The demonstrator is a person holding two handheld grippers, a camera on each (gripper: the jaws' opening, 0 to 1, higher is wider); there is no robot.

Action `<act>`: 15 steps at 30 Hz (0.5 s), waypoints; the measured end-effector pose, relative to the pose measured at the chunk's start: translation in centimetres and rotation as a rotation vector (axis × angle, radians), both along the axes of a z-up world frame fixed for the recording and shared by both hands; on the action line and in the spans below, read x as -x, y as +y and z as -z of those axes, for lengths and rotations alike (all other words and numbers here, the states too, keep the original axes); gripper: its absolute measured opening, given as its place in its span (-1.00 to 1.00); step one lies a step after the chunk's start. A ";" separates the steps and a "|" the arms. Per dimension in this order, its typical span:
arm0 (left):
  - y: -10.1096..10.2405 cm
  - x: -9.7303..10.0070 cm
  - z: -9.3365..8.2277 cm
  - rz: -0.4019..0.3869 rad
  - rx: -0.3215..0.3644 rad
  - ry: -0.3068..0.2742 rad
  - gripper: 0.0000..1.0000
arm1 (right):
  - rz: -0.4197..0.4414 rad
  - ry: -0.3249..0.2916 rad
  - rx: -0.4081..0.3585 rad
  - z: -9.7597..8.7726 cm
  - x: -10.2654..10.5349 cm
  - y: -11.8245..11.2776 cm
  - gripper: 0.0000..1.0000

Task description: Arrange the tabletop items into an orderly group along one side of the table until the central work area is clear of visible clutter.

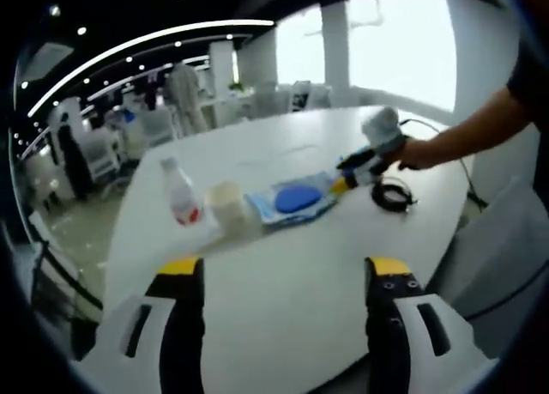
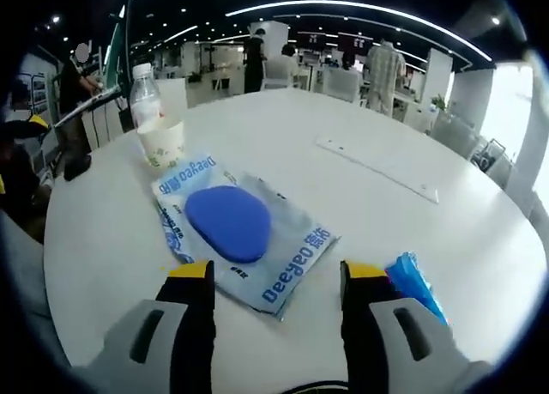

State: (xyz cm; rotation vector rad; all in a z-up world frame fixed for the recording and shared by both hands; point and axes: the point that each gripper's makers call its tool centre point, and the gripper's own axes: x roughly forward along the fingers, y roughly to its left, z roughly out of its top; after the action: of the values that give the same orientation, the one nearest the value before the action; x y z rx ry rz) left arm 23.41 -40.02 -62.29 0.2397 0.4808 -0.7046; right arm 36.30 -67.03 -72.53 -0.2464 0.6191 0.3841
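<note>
Plastic bottle (image 2: 146, 96) beside paper cup (image 2: 162, 142)

The left gripper (image 1: 285, 278) pokes up from 6 o'clock, its two yellow-tipped jaws wide apart with nothing between them, over the white bench (image 1: 283, 325). Near the middle stands a small bottle (image 1: 180, 192) with a red label. Just beside it, toward 3 o'clock, is a paper cup (image 1: 227, 207). Next comes a flat bag (image 1: 296, 201) with a blue oval thing (image 1: 298, 197) on top. The right gripper (image 1: 369, 164) reaches in from 2 o'clock, held by a hand (image 1: 418, 154), its tip near the bag. A black cable coil (image 1: 392, 194) lies close by.
</note>
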 end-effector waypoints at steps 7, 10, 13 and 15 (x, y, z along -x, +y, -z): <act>-0.2 1.3 1.1 -0.008 0.003 0.046 0.58 | -0.066 -0.024 -0.003 -3.0 0.4 0.9 0.47; -0.3 1.6 1.2 -0.013 0.006 0.049 0.64 | -0.082 -0.027 0.003 -3.6 0.6 0.9 0.55; -0.3 1.9 1.2 -0.011 0.002 0.044 0.71 | -0.097 -0.028 0.007 -4.0 0.7 0.8 0.62; -0.3 2.1 1.0 -0.011 0.002 0.044 0.72 | -0.107 -0.026 0.016 -4.2 0.8 0.4 0.65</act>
State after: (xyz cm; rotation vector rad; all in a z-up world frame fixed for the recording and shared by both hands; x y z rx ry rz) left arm 21.35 -40.37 -63.28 0.2203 0.5226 -0.7006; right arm 35.52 -66.59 -68.38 -0.3003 0.5852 0.4788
